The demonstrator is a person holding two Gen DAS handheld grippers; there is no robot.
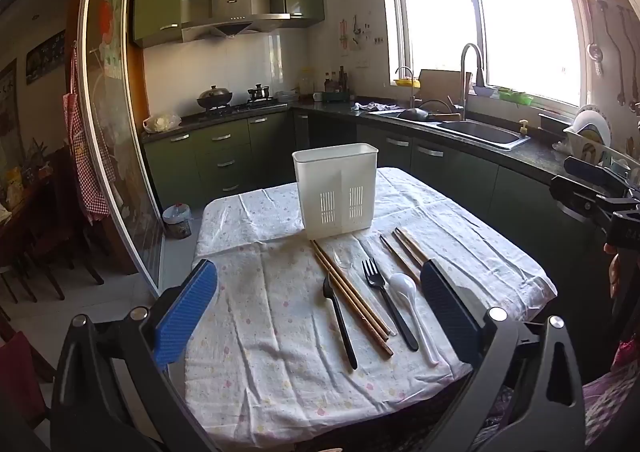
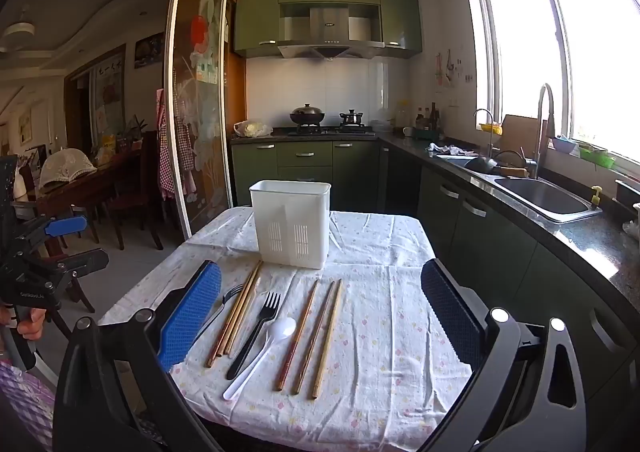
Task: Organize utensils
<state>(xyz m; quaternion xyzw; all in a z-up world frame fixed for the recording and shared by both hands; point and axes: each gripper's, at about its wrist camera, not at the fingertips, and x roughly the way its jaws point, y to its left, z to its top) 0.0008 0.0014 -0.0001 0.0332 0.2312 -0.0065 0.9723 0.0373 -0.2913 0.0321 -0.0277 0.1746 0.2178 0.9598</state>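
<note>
A white slotted utensil holder [image 1: 336, 188] [image 2: 291, 227] stands upright at the far middle of the cloth-covered table [image 1: 256, 332] [image 2: 384, 332]. In front of it lie a black fork [image 1: 386, 298] [image 2: 256, 330], another black fork [image 1: 340, 326] [image 2: 224, 302], a white spoon [image 1: 412, 312] [image 2: 264, 352], a clear spoon [image 1: 343, 258], and wooden chopsticks in two groups [image 1: 352, 298] [image 2: 308, 336]. My left gripper [image 1: 320, 316] is open and empty above the near edge. My right gripper [image 2: 320, 316] is open and empty above the near edge.
The table stands in a kitchen. Green cabinets, a counter and a sink [image 2: 544, 196] run along the right. A stove with pots [image 2: 308, 118] is at the back. A sliding glass door [image 2: 200, 112] and dining chairs are on the left.
</note>
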